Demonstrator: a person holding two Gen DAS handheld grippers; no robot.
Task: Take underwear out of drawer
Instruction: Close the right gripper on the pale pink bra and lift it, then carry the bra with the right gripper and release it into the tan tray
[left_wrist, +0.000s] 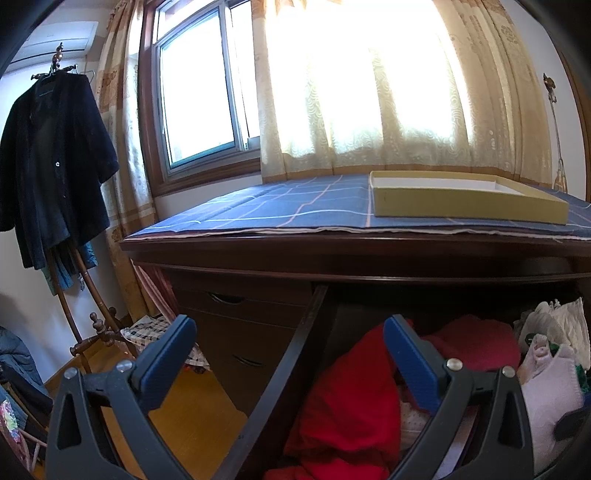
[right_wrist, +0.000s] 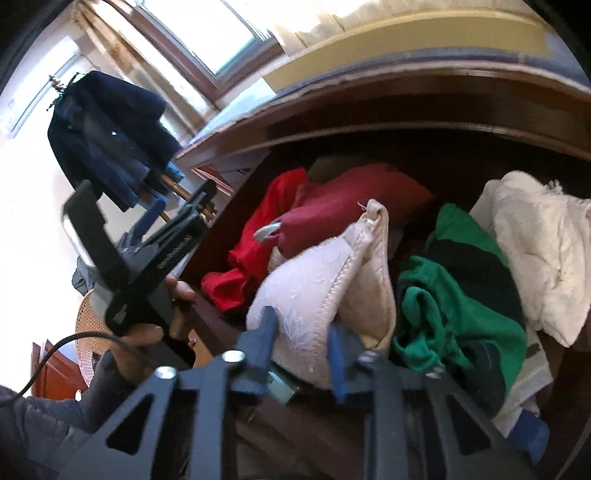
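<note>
right gripper fingers are seen closed on the lower edge of a pale pink bra, with fabric pinched between the blue pads. the bra sits at the front of the open drawer, lifted above the pile, between a red garment on its far left and a green garment on its right; a cream cloth lies further right. whether its far strap is caught under the red garment cannot be told.

step in hand, as judged: extraction of the gripped item. the grip should be kept firm, since only a thin edge is held. the lift should be made upward and toward the drawer front, slowly, so that neighbouring garments are not dragged out. if the red garment rises with it, the lift should be paused and the item shaken free. the drawer wall should be cleared before any sideways travel.

pose: the right gripper is pointed steeply down into the drawer and rolled, so the scene appears tilted in its view. the left gripper is held near level over the drawer's left wall, fingers wide open and empty, one pad outside the wall and one above the red garment. a hand is seen holding the left gripper's handle beside the drawer. a box stands on the surface above, a possible place for the item.
</note>
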